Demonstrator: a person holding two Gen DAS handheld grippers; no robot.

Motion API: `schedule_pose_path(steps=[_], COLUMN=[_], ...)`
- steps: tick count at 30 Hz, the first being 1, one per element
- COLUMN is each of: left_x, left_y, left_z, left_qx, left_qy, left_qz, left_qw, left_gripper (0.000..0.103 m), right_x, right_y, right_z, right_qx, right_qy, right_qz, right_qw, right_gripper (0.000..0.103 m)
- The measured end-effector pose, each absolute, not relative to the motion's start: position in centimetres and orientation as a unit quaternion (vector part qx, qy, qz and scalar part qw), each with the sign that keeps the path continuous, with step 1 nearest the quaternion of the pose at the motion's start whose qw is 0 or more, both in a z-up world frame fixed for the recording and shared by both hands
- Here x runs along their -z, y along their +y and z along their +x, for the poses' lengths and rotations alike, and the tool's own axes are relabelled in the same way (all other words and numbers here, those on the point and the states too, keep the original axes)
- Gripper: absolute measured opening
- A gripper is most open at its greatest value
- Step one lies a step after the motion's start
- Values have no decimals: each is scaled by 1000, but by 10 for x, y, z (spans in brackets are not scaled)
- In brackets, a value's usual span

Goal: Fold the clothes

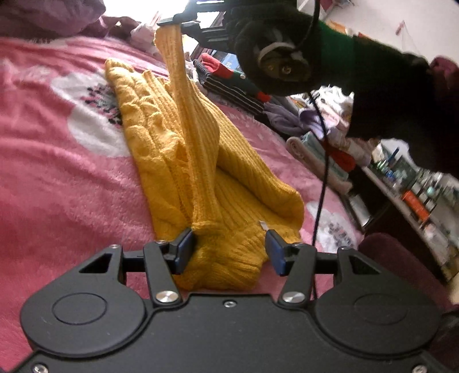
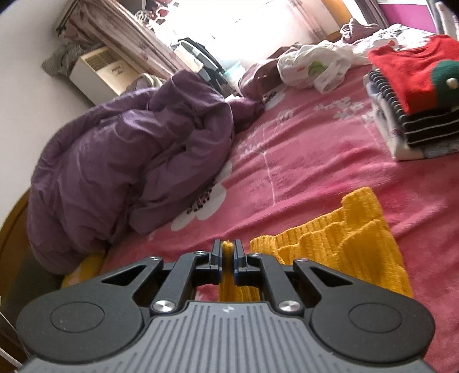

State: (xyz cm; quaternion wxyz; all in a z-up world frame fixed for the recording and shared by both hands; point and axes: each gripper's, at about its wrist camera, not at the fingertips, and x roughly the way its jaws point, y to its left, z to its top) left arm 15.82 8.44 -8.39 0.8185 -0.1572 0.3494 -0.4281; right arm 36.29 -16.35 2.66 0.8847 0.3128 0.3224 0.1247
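A yellow knit sweater [image 1: 200, 149] lies lengthwise on the pink blanket [image 1: 57, 178]. My left gripper [image 1: 229, 246] is open, its two pads either side of the sweater's near bunched end, low over the bed. My right gripper [image 2: 228, 252] is shut on the sweater's sleeve end [image 2: 228, 245] and holds it lifted. In the left wrist view that gripper [image 1: 178, 21] shows at the top with the sleeve [image 1: 178, 74] hanging taut from it. The rest of the sweater [image 2: 352, 238] lies to the right in the right wrist view.
A purple duvet [image 2: 129, 172] is heaped at the left of the bed. A stack of folded clothes [image 2: 413, 100] with a red top sits at the right. A white plastic bag [image 2: 312, 69] lies behind. A shelf with clutter [image 1: 407, 183] runs beside the bed.
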Motion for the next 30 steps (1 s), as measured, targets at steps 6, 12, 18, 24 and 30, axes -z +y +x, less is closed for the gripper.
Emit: schedule_pose_path(steps=[6, 12, 18, 24, 30], left_x=[91, 95, 96, 94, 95], left_y=[100, 107, 109, 109, 110], left_z=[169, 172, 173, 176, 175], left_qx=[431, 431, 430, 426, 423], left_qy=[369, 379, 385, 386, 386], left_qz=[-228, -260, -270, -276, -283], left_qw=[791, 777, 771, 770, 769], left_gripper=[54, 54, 56, 56, 56], right_x=[-8, 11, 9, -4, 17], right_y=[-144, -131, -133, -145, -149], right_z=[385, 406, 410, 380, 348], right_qx=[-113, -74, -99, -136, -165], right_qy=[346, 371, 350, 343, 382], right_qz=[278, 229, 238, 180, 132], right_qw=[889, 897, 901, 912, 900], right_gripper=[9, 8, 16, 28, 43])
